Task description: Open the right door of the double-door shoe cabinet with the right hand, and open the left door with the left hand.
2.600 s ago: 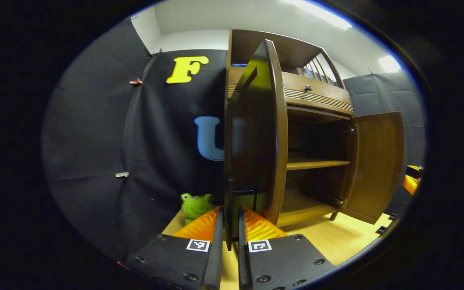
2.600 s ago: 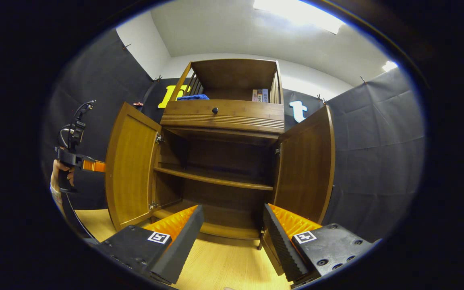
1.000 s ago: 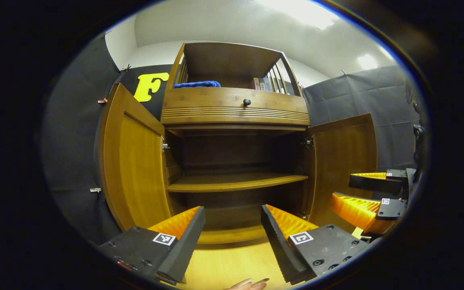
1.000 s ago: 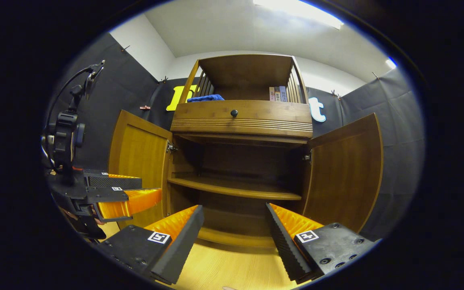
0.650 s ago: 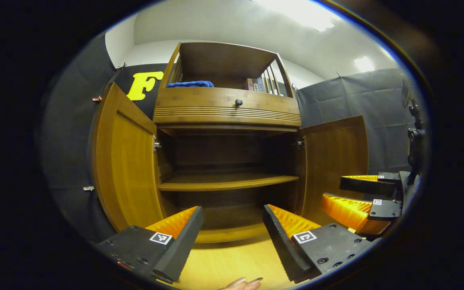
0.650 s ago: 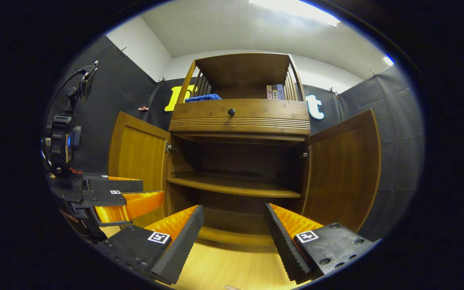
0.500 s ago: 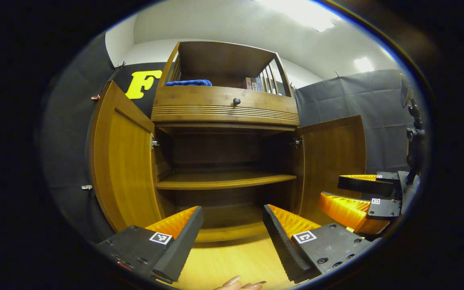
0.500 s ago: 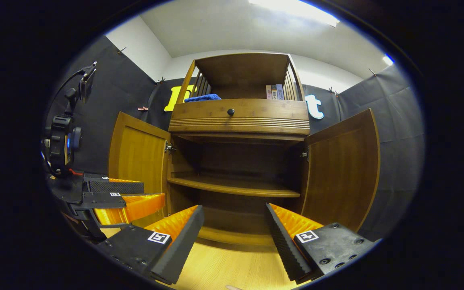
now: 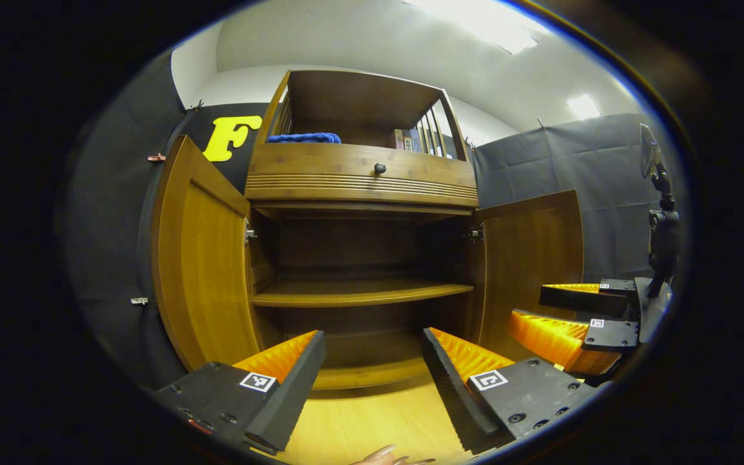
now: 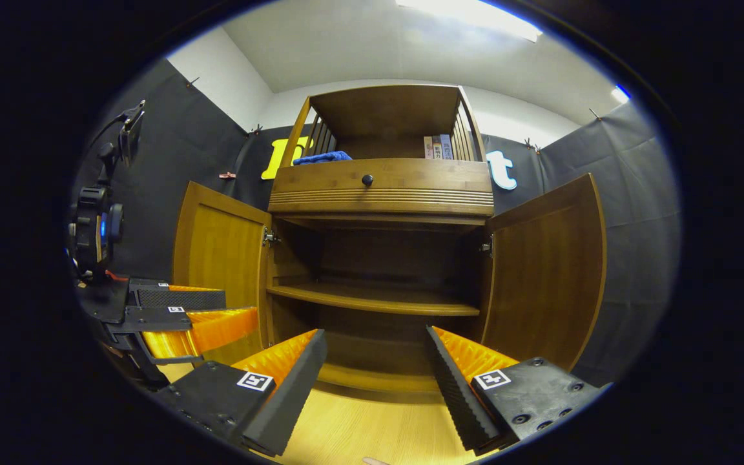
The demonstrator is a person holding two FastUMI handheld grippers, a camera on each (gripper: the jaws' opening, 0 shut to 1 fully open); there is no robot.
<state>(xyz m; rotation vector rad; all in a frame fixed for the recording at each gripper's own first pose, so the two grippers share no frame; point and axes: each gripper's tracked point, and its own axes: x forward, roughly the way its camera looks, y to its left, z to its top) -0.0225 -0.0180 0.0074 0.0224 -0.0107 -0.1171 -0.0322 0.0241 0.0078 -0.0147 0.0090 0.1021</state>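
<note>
Left gripper: held level in front of the shoe cabinet, facing its interior, fingers spread wide apart with nothing between them; in the right gripper view it sits at the left edge, just before the left door. Left door swung fully outward, inner face showing, free edge toward the booth wall. Cabinet interior exposed; middle shelf bare. Right door likewise swung outward. Right gripper: level, facing the opening, fingers parted, gripping nothing, apart from both doors. Bare wooden floor lies between the grippers and the cabinet base.
</note>
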